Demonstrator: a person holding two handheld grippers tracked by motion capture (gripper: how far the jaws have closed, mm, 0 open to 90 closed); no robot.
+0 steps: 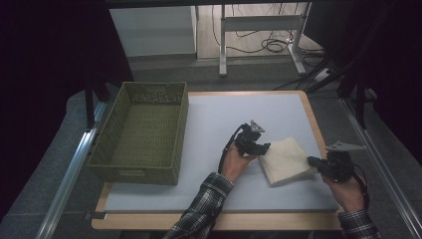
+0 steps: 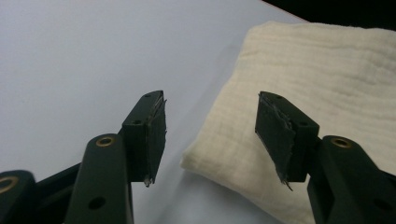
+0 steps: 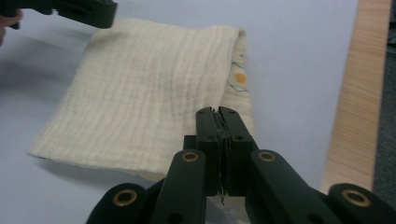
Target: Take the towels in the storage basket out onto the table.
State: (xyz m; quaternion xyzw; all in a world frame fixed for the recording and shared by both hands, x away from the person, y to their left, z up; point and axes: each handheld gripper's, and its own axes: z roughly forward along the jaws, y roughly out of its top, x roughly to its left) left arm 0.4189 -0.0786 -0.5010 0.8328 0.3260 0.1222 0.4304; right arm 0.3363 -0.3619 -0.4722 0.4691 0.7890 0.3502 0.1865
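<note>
— Dim room beyond, cables on the floor past the far edge. What does your table (image 1: 209, 191) carry?

— I see a pale sheet over a wooden top. A woven olive basket (image 1: 142, 132) sits at the left. The folded cloth (image 1: 284, 160) lies flat on the right half, well apart from the basket.

— Condition of the cloth?

— Cream, crinkled gauze weave with fine ridges, folded into a rough square of several layers. In the right gripper view I note a small orange spot (image 3: 239, 78) on an inner layer at the folded edge. Corners look soft, edges fairly even.

— Left gripper?

— My left gripper (image 1: 256, 144) sits at the cloth's left edge. In the left gripper view its fingers (image 2: 148, 135) are spread wide, with the cloth's near corner between and beyond them; they grip nothing.

— Right gripper?

— My right gripper (image 1: 318, 163) is at the cloth's right edge. In its own view the fingers (image 3: 208, 140) are pressed together, pinching the cloth's near edge; a thin layer shows between the pads.
</note>
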